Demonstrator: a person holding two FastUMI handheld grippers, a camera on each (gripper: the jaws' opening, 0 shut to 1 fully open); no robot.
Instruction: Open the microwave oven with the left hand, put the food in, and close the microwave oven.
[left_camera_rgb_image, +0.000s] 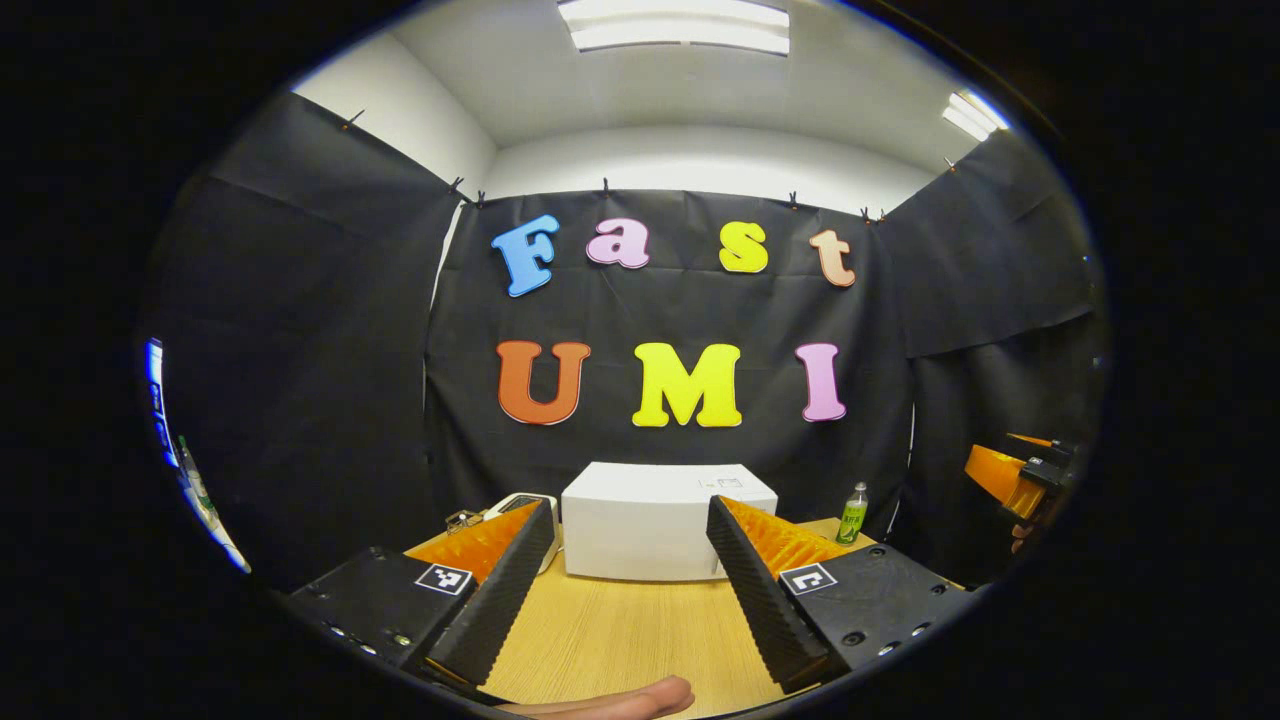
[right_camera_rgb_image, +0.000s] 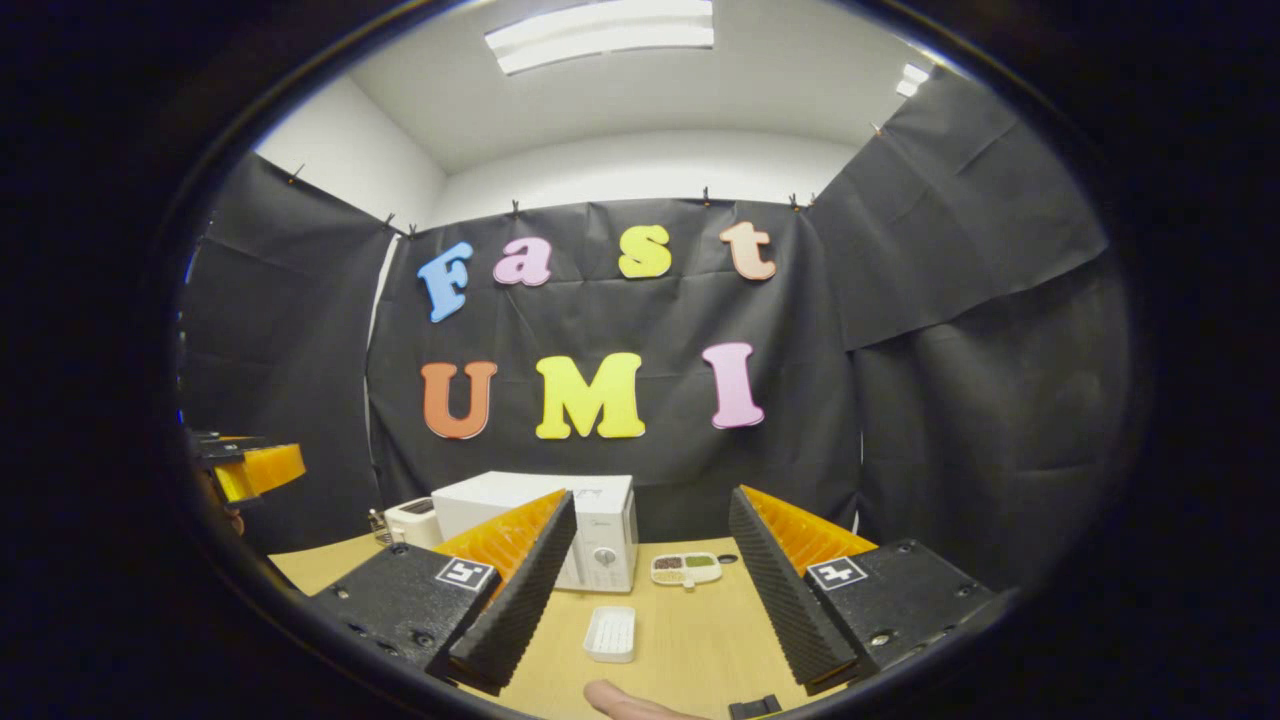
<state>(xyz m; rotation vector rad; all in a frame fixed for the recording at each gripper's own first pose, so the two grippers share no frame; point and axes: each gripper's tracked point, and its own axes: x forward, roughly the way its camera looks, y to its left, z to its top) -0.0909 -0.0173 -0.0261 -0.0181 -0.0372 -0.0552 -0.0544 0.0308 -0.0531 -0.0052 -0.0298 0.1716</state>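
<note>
Left gripper (left_camera_rgb_image: 631, 560) held low over the table (left_camera_rgb_image: 620, 640), fingers spread wide, nothing between them; right gripper (right_camera_rgb_image: 650, 575) likewise released and empty. Microwave oven (left_camera_rgb_image: 650, 520) at twelve o'clock in the left gripper view, far across the wooden table, door shut; in the right gripper view seen at about eleven o'clock (right_camera_rgb_image: 560, 530), partly behind the left finger, with a round knob on its control side. A boxy, hard-shelled white appliance, smooth and probably slick, judged heavy enough to stay put under a pull on the door. Handle or door edge too small to make out; best guess, a hold at the door's free edge beside the control panel, pulled along the hinge arc and not straight back. Food most likely the small divided tray (right_camera_rgb_image: 686, 568) at twelve o'clock just right of the oven, rounded rim, compartments of dark and green contents; probably light and rigid, apt to spill if tipped, so a level pinch on the rim looks safest. Nearer, a white ribbed rectangular dish (right_camera_rgb_image: 610, 633) lying flat on the wood grain. Small white appliance (left_camera_rgb_image: 525, 510) at ten o'clock beside the oven; green bottle (left_camera_rgb_image: 853, 514) at two o'clock. Finger faces ridged, sawtooth in profile, good for bite on thin edges.
</note>
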